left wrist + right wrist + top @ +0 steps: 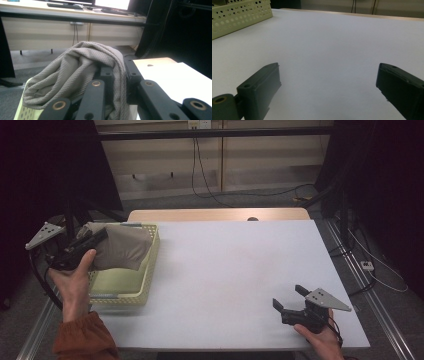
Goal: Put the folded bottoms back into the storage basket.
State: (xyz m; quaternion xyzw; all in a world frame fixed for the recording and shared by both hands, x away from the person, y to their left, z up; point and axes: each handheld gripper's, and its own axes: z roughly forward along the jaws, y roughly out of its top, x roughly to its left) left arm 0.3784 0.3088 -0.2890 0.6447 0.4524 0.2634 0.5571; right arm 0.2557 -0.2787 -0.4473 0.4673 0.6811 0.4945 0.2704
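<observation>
1. Two grippers are in use. Nearest the person, the right gripper [289,298] rests low at the near right corner of the table [240,270], its jaws spread wide and empty. It looks parked clear of the work, well apart from everything else.
2. The right gripper view confirms nothing between the jaws, only bare white tabletop ahead.
3. At the near left, the person's left hand [75,282] carries the left gripper [95,239], raised over the basket.
4. The left gripper is clamped on a grey-beige cloth [82,72], which drapes over and around the jaws. In my judgement this grip suits lifting it from the basket.
5. The cloth hangs above the pale yellow perforated basket [150,275] at the table's left edge.
6. Beyond stands a wooden cabinet [215,160].
</observation>
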